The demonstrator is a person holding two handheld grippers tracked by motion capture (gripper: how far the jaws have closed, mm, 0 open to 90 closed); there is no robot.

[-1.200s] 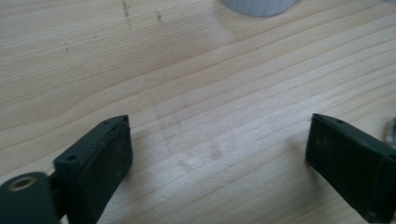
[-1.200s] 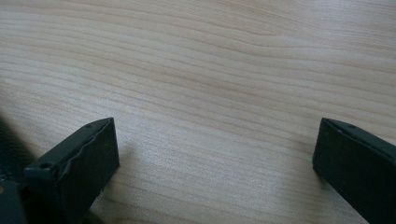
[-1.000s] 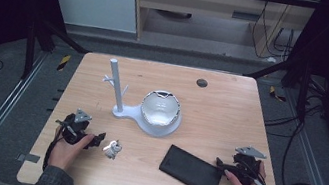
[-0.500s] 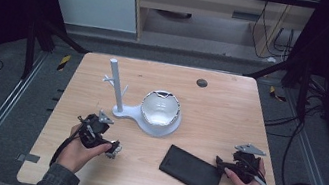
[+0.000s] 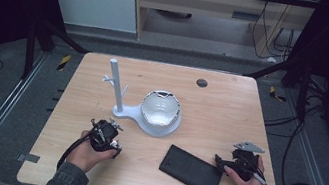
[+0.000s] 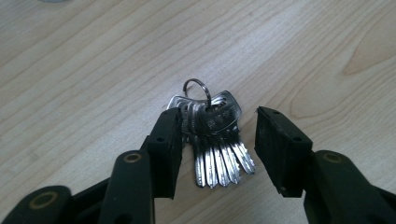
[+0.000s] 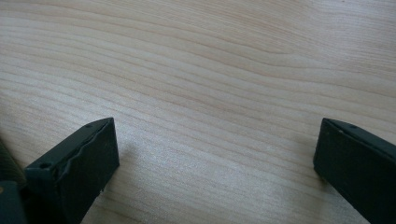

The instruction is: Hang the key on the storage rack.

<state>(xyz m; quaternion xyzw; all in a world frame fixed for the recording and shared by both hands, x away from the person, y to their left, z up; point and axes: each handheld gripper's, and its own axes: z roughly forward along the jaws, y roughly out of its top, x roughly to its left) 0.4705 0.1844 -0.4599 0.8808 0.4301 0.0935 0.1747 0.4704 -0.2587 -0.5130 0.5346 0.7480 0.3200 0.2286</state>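
A bunch of silver keys [image 6: 218, 144] on a ring lies flat on the wooden table. In the left gripper view my left gripper [image 6: 215, 120] straddles the bunch. Its jaws have just been closing around the keys. The left jaw sits against the edge of the key heads, and a gap still shows beside the right jaw. In the high view my left gripper [image 5: 113, 140] is at the table's front left, covering the keys. My right gripper [image 5: 219, 163] rests at the front right with its jaws wide open [image 7: 215, 158] over bare wood.
A flat black case [image 5: 191, 169] lies between the two hands near the front edge. A white stand with an upright peg [image 5: 115, 84] and a round bowl [image 5: 161, 109] sits mid-table. A small dark disc [image 5: 201, 83] lies near the far edge.
My left hand has slid right onto the key bunch, which lay uncovered beside it before. The right hand has stayed put.
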